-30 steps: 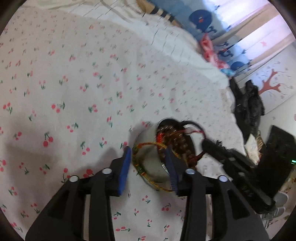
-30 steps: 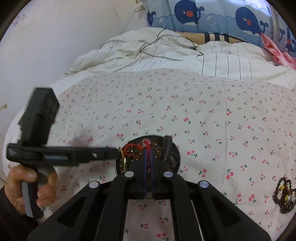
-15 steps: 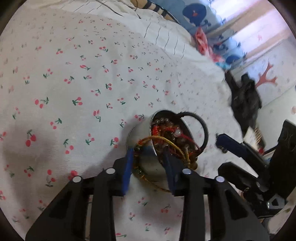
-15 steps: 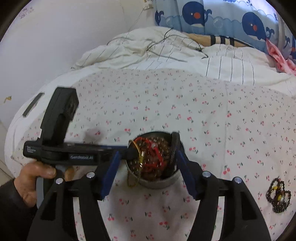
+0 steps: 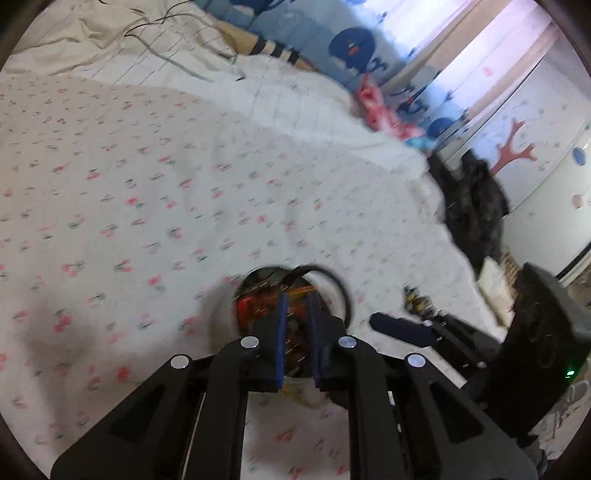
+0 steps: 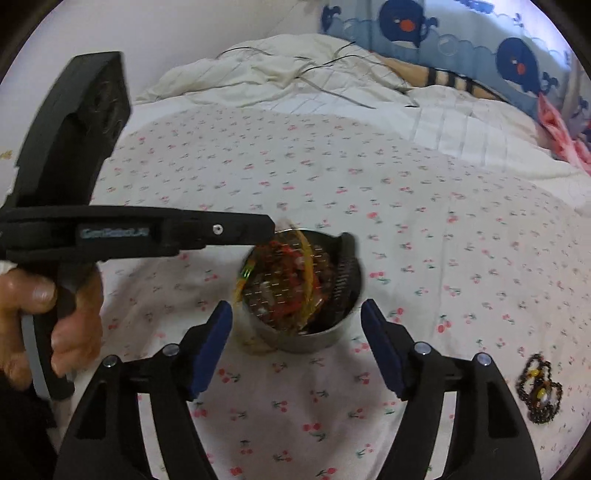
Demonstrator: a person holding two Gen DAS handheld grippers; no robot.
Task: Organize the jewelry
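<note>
A round metal tin (image 6: 306, 338) full of bead bracelets stands on the cherry-print bedspread. A yellow-orange cord bracelet (image 6: 308, 273) lies across its top and hangs over the left rim. A black ring (image 6: 345, 273) leans at its right side. My right gripper (image 6: 297, 349) is open, its blue pads either side of the tin. My left gripper (image 5: 296, 332) is nearly shut over the tin (image 5: 258, 291), the yellow-orange cord between its pads; the view is blurred. A dark bead necklace (image 6: 539, 391) lies apart at the right.
The bedspread (image 6: 369, 184) spreads wide around the tin. A crumpled white duvet (image 6: 295, 74) and whale-print pillows (image 6: 443, 29) lie at the far end. The bed's right edge drops off by dark clothing (image 5: 472, 206).
My left gripper has closed from wide open to nearly shut and shifted over the tin. My right gripper opened from shut and now straddles the tin.
</note>
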